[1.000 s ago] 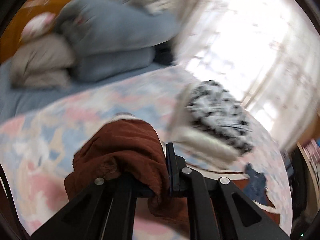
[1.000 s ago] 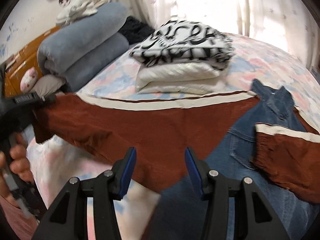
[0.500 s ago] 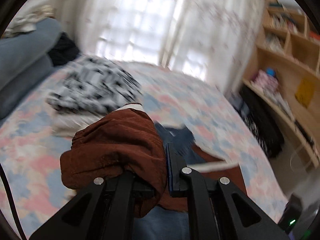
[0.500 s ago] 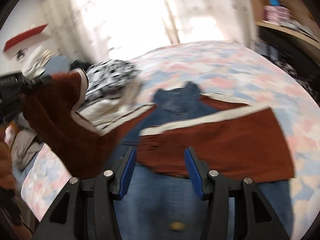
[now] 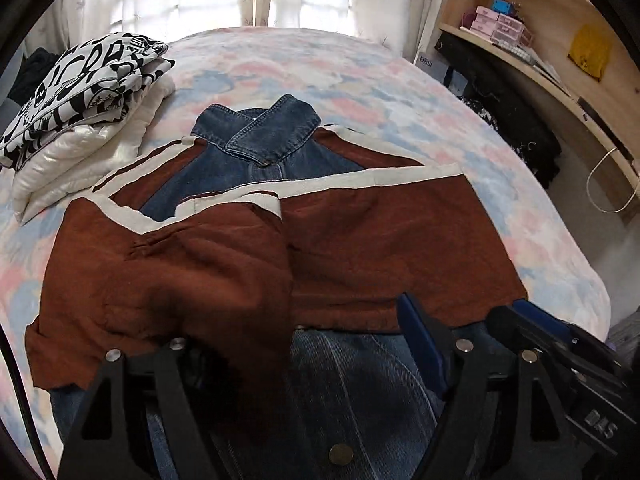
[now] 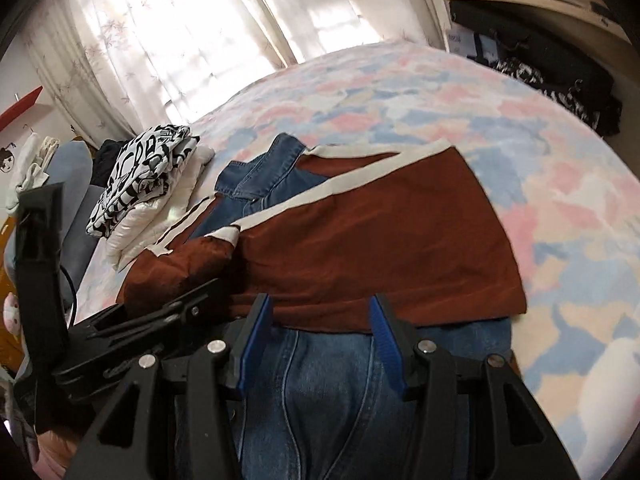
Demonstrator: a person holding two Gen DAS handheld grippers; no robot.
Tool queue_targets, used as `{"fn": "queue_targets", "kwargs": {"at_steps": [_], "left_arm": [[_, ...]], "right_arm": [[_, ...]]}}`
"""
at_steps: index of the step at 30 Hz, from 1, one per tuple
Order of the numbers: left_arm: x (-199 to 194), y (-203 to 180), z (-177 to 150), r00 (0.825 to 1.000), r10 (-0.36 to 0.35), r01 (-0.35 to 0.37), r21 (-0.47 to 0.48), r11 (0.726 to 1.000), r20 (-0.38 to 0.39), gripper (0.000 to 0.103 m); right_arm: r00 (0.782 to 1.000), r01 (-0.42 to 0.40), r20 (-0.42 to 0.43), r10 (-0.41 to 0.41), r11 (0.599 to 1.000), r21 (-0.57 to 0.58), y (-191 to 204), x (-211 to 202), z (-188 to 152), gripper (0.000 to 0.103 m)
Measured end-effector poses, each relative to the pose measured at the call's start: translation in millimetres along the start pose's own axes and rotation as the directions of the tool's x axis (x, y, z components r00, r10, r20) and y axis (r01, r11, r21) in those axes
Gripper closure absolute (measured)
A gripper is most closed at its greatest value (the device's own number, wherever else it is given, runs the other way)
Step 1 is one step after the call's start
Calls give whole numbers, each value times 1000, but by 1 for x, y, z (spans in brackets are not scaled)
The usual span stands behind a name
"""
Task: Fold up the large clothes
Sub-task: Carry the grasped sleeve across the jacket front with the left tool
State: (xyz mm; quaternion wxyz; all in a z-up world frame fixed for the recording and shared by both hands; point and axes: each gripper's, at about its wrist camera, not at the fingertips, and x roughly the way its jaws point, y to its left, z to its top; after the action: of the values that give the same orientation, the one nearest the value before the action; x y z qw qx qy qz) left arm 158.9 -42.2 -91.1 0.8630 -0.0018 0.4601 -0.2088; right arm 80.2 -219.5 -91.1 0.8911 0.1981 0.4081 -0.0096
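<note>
Jacket (image 5: 360,236): denim body, rust-brown sleeves with cream trim — both sleeves folded across the chest, flat on the bed (image 5: 360,76).
Count: one jacket, two sleeves, one stack of folded clothes (image 5: 80,104) beside it.
Writing: black lettering on the stack's top piece, not readable.
Left gripper (image 5: 292,364): jaws opening — a brown sleeve drapes over one finger, unclamped.
Right gripper (image 6: 316,340): jaws apart, nothing pinched, over the denim.
</note>
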Motion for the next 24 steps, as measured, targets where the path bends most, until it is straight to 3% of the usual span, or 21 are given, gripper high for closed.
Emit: {"fn": "queue_targets", "kwargs": {"at_steps": [4, 7, 11, 15, 20, 24], "left_arm": [[-31, 30, 6, 999, -40, 42, -79, 996, 27, 27], [-56, 56, 8, 996, -48, 57, -143, 988, 71, 25], [-89, 93, 3, 990, -6, 39, -233, 972, 141, 18], [-106, 136, -9, 984, 94, -42, -314, 948, 150, 18], [-98, 181, -29, 963, 266, -231, -362, 903, 50, 18], [-80, 203, -50, 962, 272, -261, -392, 882, -27, 18]], "right_arm": [[999, -42, -21, 42, 999, -16, 10, 6, 1, 51], [997, -77, -30, 76, 997, -31, 18, 8, 0, 44], [993, -115, -44, 112, 991, -69, 32, 12, 1, 42], [988, -148, -53, 143, 982, -114, 50, 11, 5, 42], [983, -178, -90, 160, 948, -263, 93, 15, 6, 42], [978, -198, -135, 158, 905, -376, 126, 27, -3, 42]]}}
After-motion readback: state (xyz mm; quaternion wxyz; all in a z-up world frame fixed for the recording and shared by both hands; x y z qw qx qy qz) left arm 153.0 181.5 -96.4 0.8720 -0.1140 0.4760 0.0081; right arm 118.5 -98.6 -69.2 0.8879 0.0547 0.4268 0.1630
